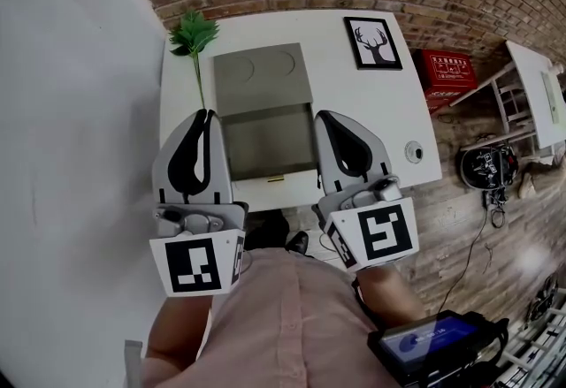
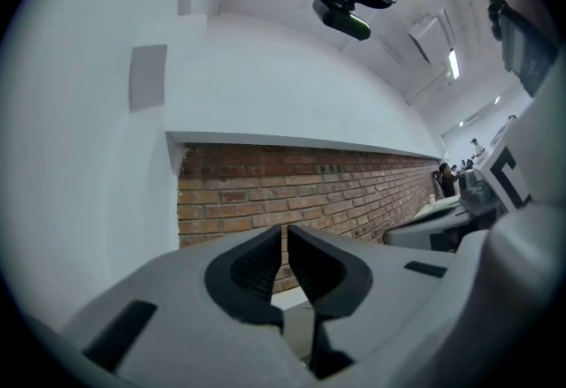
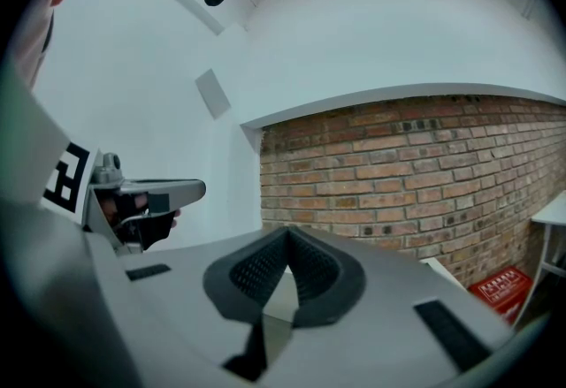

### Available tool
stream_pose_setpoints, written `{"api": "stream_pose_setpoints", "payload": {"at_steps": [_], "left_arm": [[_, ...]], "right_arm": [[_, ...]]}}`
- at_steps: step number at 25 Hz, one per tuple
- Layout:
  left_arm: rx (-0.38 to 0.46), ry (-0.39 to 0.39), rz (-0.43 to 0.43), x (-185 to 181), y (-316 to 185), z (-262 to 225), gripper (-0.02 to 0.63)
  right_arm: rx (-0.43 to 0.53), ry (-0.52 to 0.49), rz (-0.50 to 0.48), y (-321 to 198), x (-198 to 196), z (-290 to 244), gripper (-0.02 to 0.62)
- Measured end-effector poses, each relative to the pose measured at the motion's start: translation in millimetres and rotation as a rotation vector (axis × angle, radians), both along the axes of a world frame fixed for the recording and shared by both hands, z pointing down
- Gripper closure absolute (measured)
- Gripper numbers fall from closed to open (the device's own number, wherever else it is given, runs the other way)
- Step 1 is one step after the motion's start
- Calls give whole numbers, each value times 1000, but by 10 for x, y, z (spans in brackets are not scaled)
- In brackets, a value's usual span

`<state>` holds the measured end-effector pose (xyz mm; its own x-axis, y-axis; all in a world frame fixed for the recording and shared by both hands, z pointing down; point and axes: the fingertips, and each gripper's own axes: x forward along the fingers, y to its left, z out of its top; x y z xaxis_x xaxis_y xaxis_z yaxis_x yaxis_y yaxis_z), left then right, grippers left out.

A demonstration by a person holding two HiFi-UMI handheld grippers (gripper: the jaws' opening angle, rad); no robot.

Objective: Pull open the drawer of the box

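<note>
The box (image 1: 261, 77) is sitting on the white table (image 1: 371, 112), with its drawer (image 1: 270, 143) standing pulled out toward the person and a small gold handle (image 1: 276, 178) showing on its front. The left gripper (image 1: 205, 115) is hovering just beside the drawer's left side, its jaws a narrow slit apart and holding nothing. The right gripper (image 1: 322, 115) is hovering beside the drawer's right side, its jaws pressing together and empty.

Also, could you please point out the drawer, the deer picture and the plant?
drawer (image 1: 268, 143): head view, on its open inside floor.
deer picture (image 1: 372, 42): head view, on the middle of the print.
plant (image 1: 194, 33): head view, on its green leaves.
</note>
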<state>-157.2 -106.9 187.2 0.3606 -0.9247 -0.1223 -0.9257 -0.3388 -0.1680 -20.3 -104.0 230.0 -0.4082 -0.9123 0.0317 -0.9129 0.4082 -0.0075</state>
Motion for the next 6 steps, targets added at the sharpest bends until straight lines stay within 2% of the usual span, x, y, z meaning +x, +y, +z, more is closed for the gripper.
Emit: {"api": "stream_pose_setpoints", "payload": {"at_steps": [6], "left_arm": [[3,-8,-8,-18,-17,2,577]], "right_arm": [[0,-3,-3,-13,-4,-9,592]]}}
